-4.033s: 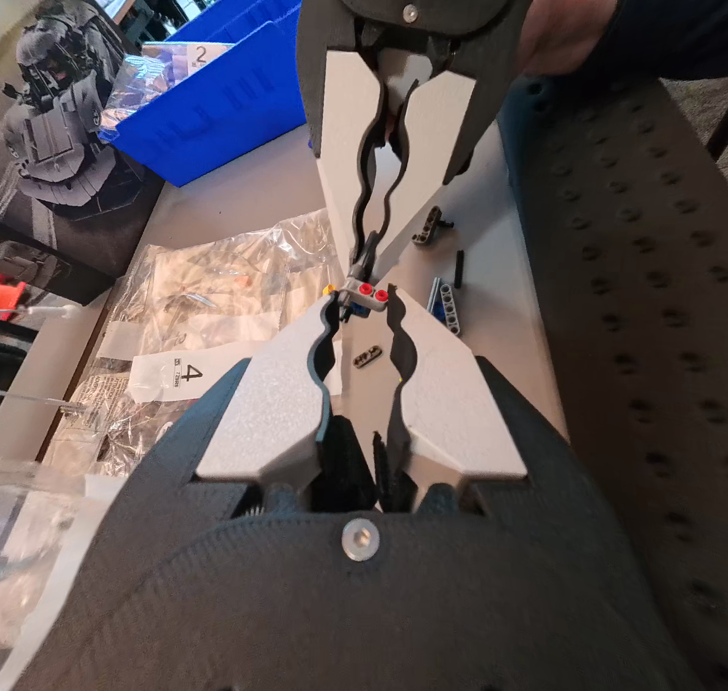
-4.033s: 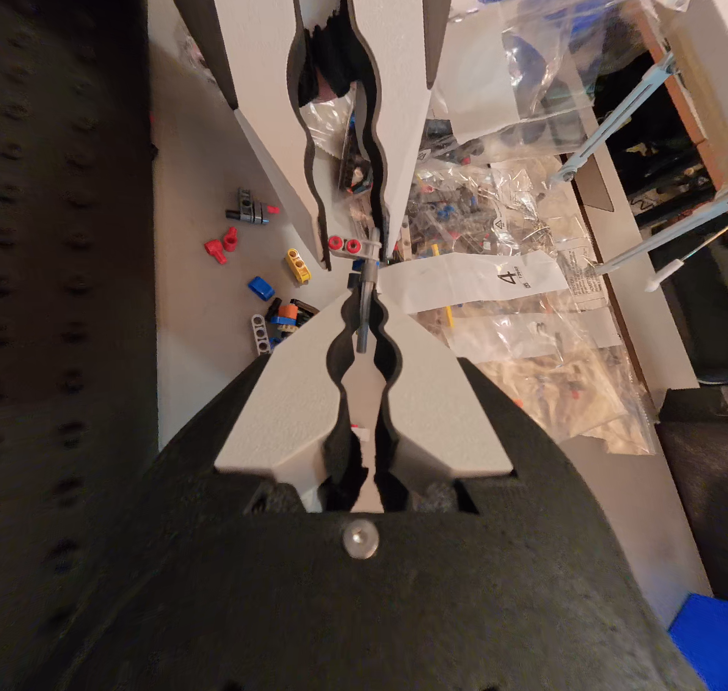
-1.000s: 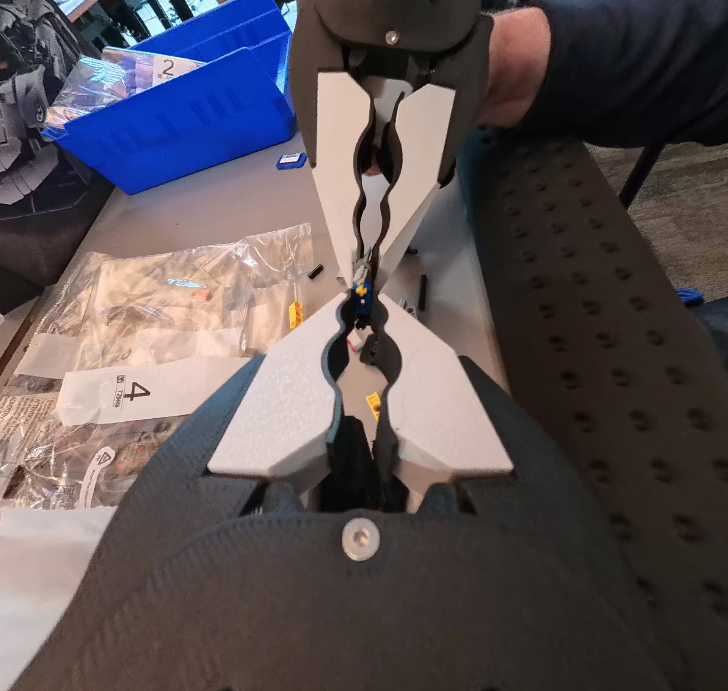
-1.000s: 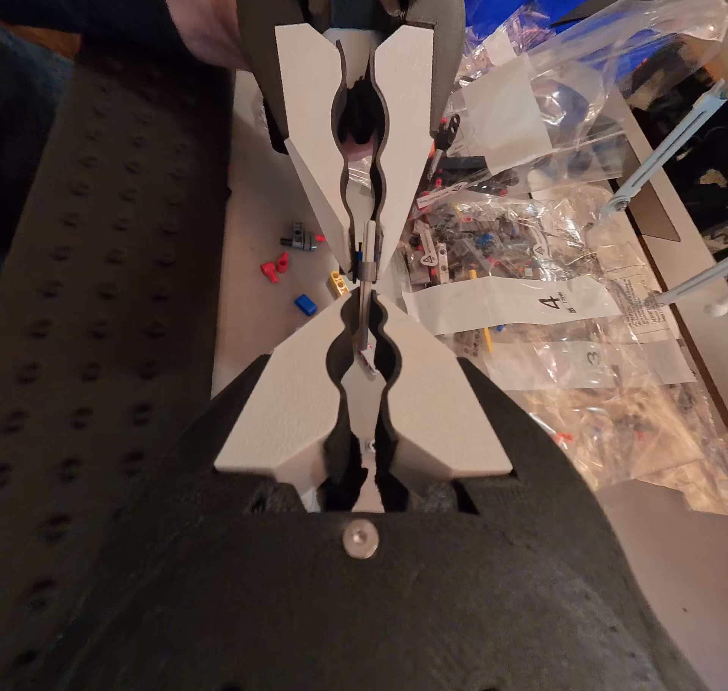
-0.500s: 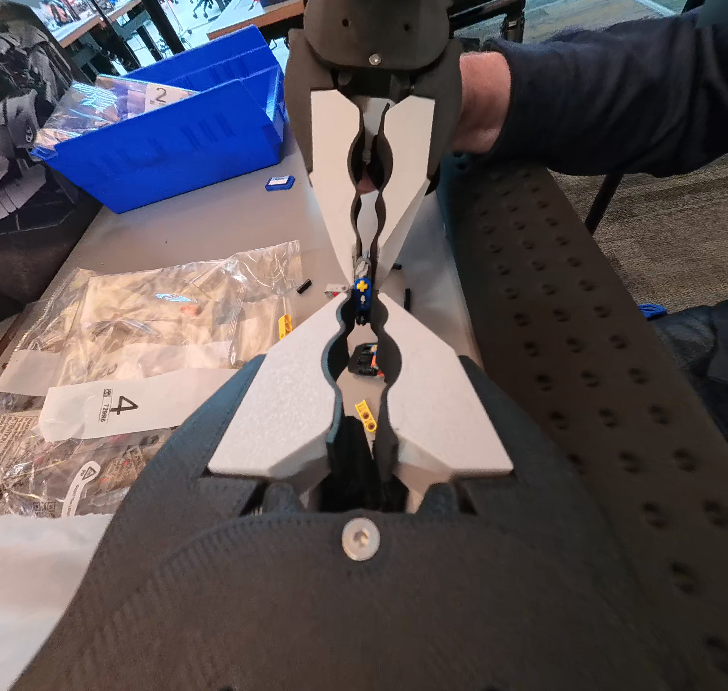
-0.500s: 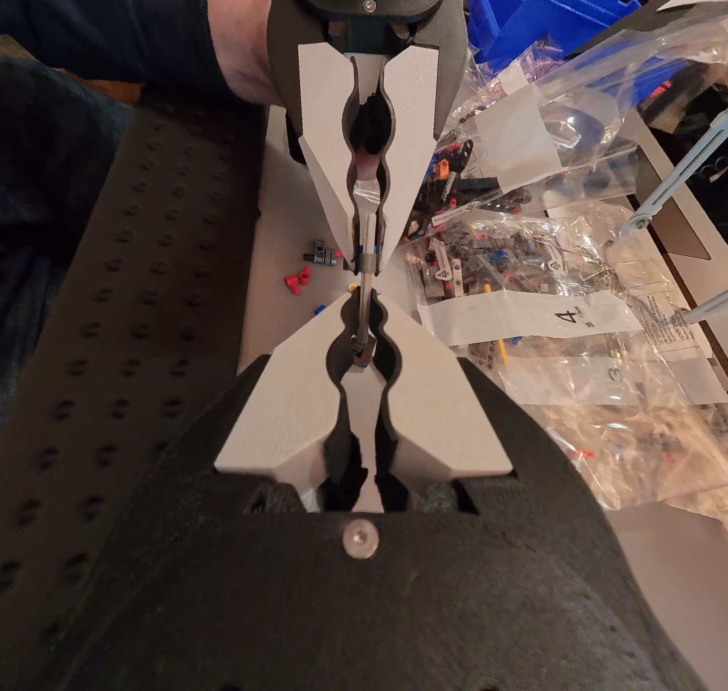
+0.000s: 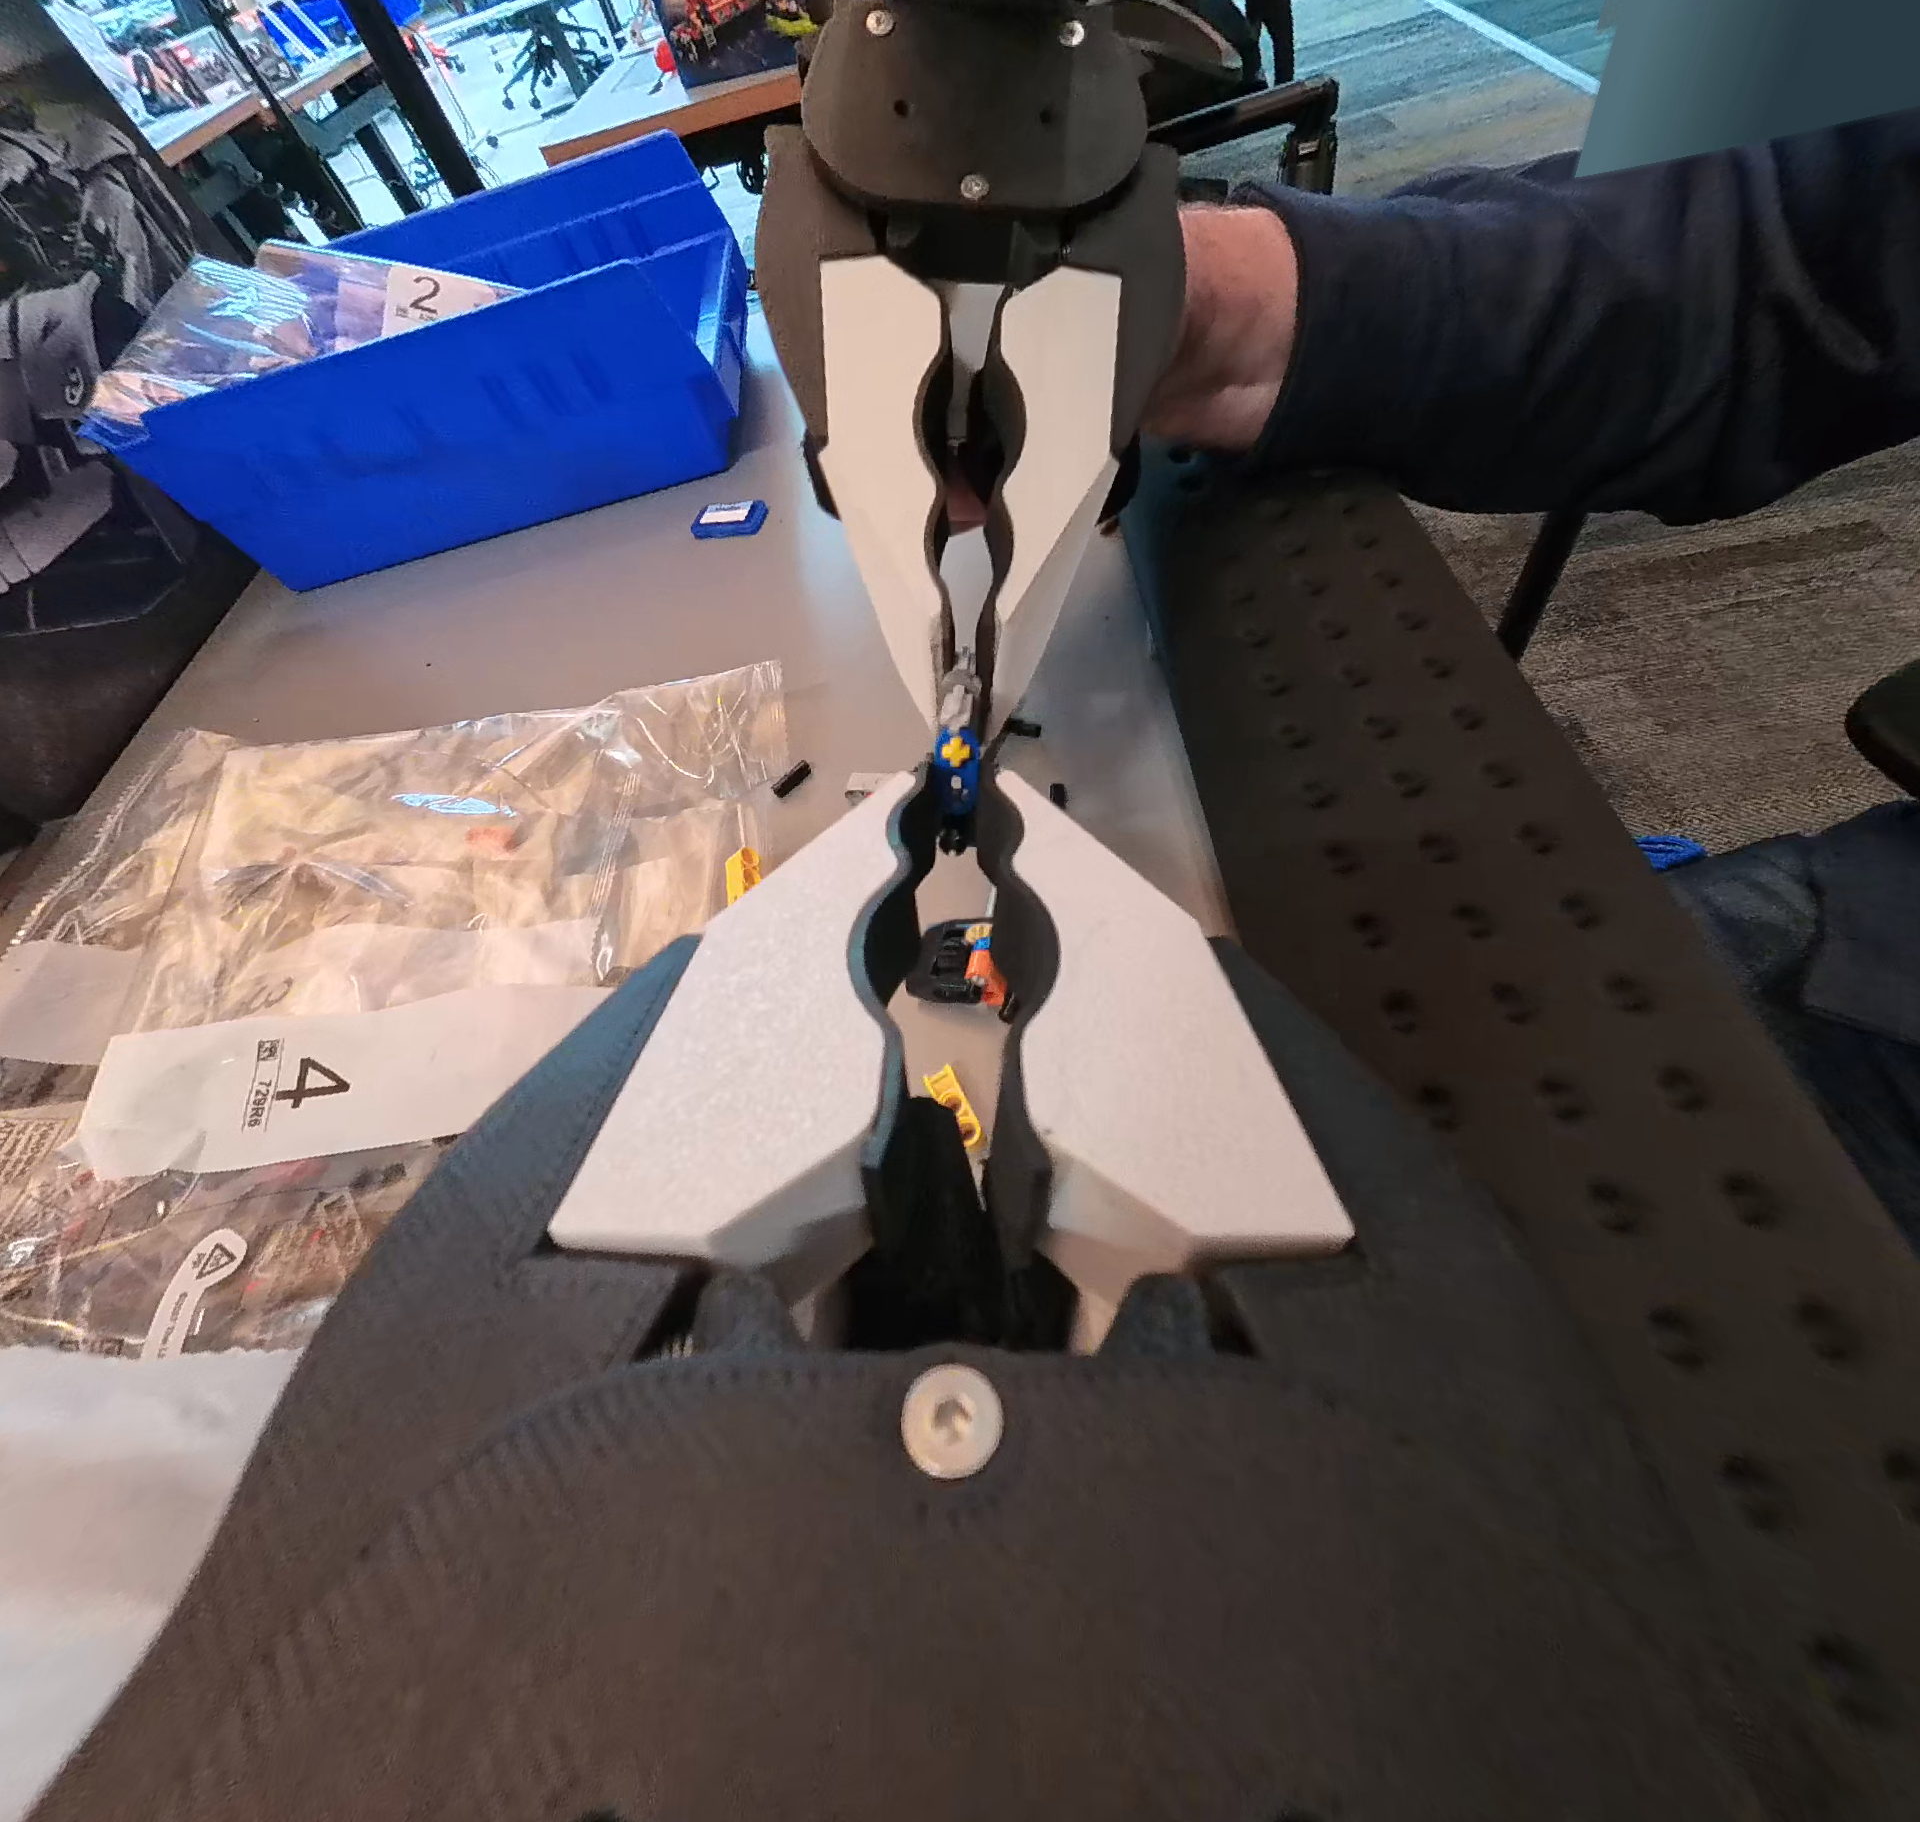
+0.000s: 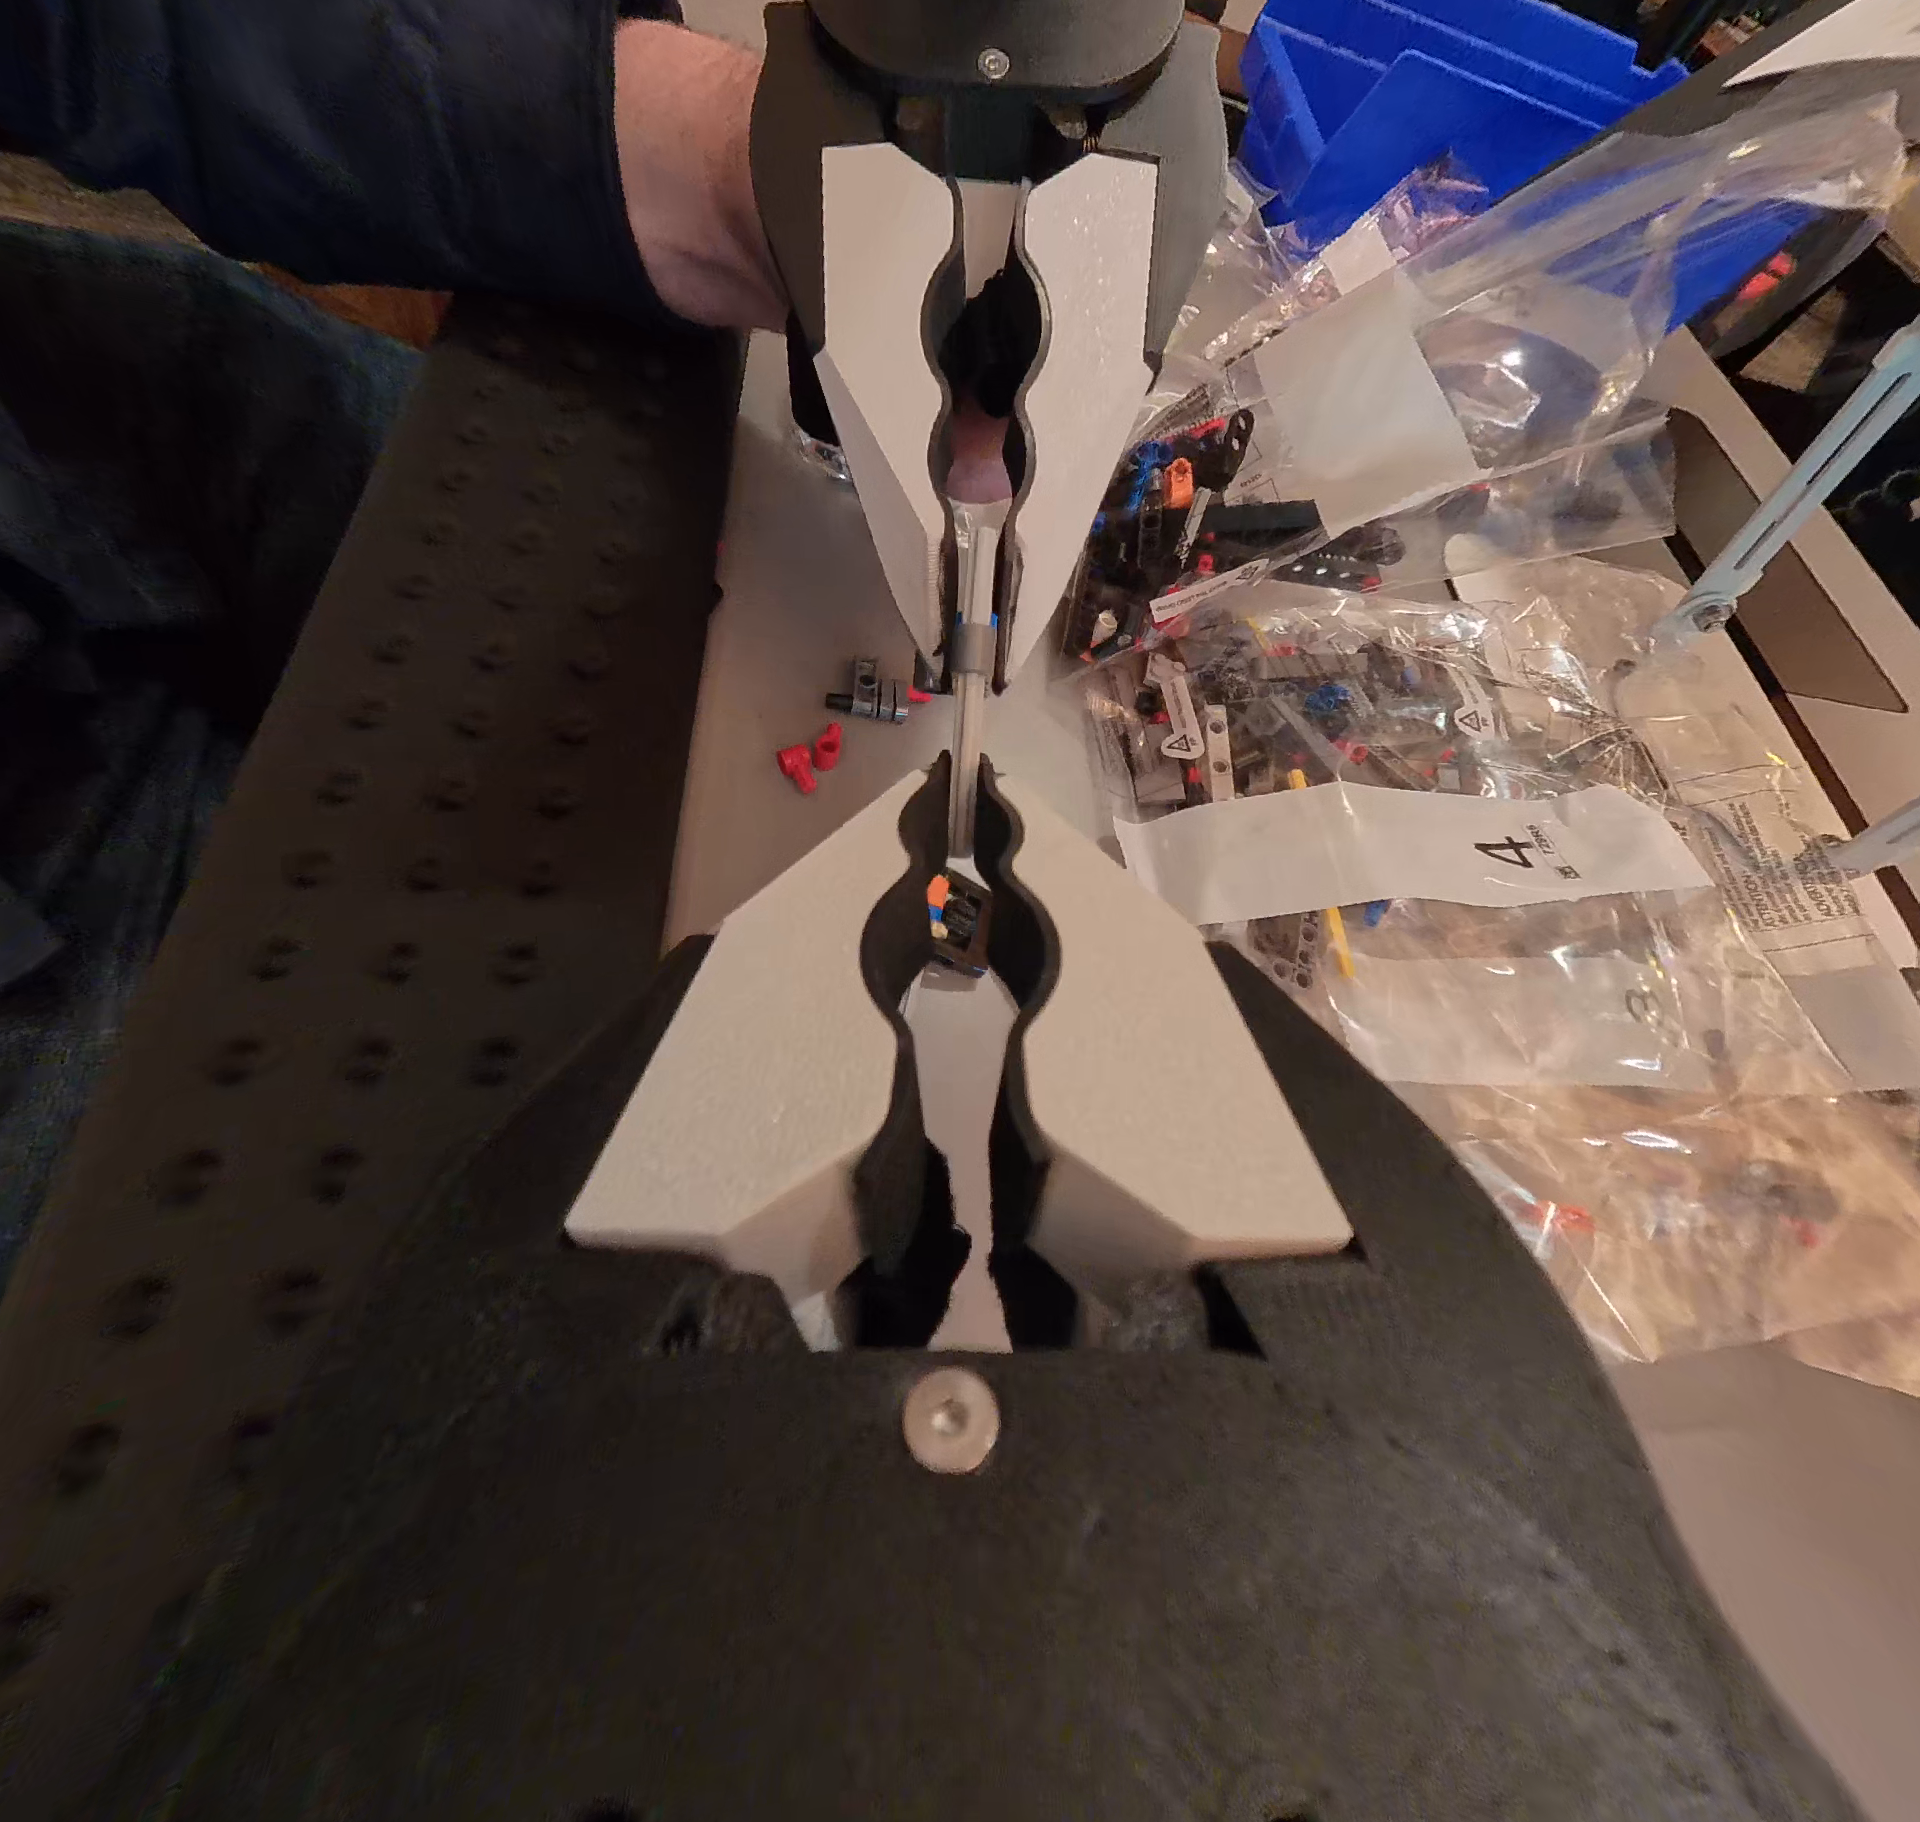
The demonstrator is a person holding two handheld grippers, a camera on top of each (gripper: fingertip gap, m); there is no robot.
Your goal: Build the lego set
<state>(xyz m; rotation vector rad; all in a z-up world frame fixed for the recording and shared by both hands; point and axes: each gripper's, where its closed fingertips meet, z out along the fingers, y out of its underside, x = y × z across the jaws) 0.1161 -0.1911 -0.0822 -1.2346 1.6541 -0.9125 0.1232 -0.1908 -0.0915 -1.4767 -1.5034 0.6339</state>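
Observation:
My left gripper [image 7: 954, 796] and right gripper [image 8: 966, 785] meet tip to tip above the grey table [image 7: 582, 629]. The left one is shut on a small lego assembly whose blue end with a yellow cross [image 7: 956, 756] faces its camera. The right one is shut on the thin grey axle [image 8: 966, 733] that runs into the assembly's grey collar [image 8: 972, 650]. In the left wrist view the right gripper [image 7: 966, 671] hangs opposite, held by a hand. In the right wrist view the left gripper [image 8: 971, 666] stands opposite. Most of the assembly is hidden between the fingers.
Clear numbered bags of parts [image 7: 416, 889] [image 8: 1455, 837] lie on the table. A blue bin [image 7: 436, 422] stands behind. Loose pieces lie under the grippers: red pins [image 8: 810, 749], a grey connector [image 8: 868, 697], a yellow beam [image 7: 954, 1102], a black-orange piece [image 7: 961, 967]. A black perforated strip [image 7: 1455, 941] borders the table. My left and right fingertips are right by each other. It is some 11 cm from my left tips to the grey connector [image 8: 868, 697].
Both grippers have risen and tilted up together, staying shut. The assembly has turned: its red pins no longer show and the blue end with the yellow cross now faces the left camera.

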